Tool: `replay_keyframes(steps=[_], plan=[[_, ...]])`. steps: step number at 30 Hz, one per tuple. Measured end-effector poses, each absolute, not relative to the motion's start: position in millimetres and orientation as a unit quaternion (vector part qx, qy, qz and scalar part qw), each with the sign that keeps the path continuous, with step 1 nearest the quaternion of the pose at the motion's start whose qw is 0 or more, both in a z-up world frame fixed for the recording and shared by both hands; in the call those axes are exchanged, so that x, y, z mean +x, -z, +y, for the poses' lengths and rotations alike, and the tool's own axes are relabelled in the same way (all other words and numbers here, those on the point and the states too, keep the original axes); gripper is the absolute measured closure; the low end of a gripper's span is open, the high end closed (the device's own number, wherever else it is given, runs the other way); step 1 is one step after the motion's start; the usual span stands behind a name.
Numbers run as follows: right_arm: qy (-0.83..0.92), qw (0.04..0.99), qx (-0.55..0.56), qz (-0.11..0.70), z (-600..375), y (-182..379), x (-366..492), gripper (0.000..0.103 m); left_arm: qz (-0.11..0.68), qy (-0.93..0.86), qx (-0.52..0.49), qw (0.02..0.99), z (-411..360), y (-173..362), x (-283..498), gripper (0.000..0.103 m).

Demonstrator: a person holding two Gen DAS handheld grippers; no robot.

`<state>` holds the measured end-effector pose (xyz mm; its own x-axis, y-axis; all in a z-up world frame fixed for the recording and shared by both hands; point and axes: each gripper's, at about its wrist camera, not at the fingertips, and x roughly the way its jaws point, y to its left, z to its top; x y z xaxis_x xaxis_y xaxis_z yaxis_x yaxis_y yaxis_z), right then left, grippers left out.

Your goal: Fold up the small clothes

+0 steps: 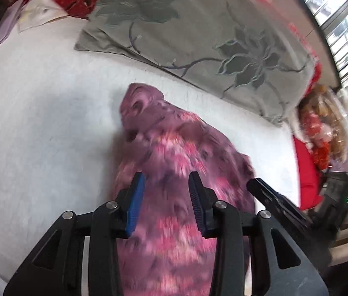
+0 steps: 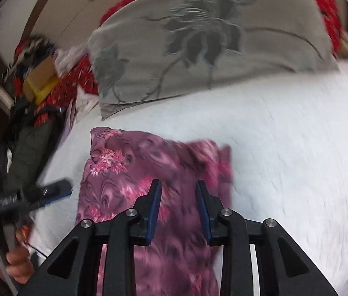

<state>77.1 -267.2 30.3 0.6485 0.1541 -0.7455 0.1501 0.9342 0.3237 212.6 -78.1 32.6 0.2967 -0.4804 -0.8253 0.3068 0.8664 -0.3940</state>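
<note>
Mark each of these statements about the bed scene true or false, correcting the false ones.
1. The purple flowered garment lies on a white bedspread. True.
2. The left tongs are clamped on the garment. False: their jaws stand apart above the cloth, gripping nothing.
3. A grey pillow with a dark flower pattern lies beyond the garment. True.
4. The garment is plain blue. False: it is purple with pink flowers.
5. The right tongs hold the pillow. False: they hover open over the garment.
</note>
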Motion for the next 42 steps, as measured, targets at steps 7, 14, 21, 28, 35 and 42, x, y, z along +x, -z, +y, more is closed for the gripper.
replay_keyframes(steps=[7, 14, 21, 28, 35, 42], plan=[[0.027, 0.879, 0.138, 0.455, -274.9, 14.8, 120.3, 0.085, 0.573, 0.193, -0.056, 0.794, -113.4, 10.9, 253.8, 0.059], [-0.011, 0.884, 0.118, 0.453, -279.3, -18.0, 95.5, 0.079, 0.546, 0.234, -0.049, 0.803, -84.2, -30.9, 214.8, 0.060], [-0.045, 0.855, 0.053, 0.515, -255.0, 20.7, 47.0, 0.069, 0.564, 0.213, 0.014, 0.798, -80.1, 13.8, 166.0, 0.047], [-0.043, 0.877, 0.093, 0.469, -246.3, -10.6, 14.0, 0.066, 0.553, 0.213, 0.029, 0.805, -57.3, -2.6, 122.8, 0.043], [-0.004, 0.866, 0.034, 0.499, -230.6, 12.1, -2.1, 0.063, 0.555, 0.196, 0.040, 0.807, -52.7, 3.1, 105.6, 0.032], [-0.002, 0.853, 0.029, 0.521, -232.1, 28.0, -33.4, 0.054, 0.556, 0.186, 0.050, 0.808, -53.4, 22.0, 91.9, 0.023]])
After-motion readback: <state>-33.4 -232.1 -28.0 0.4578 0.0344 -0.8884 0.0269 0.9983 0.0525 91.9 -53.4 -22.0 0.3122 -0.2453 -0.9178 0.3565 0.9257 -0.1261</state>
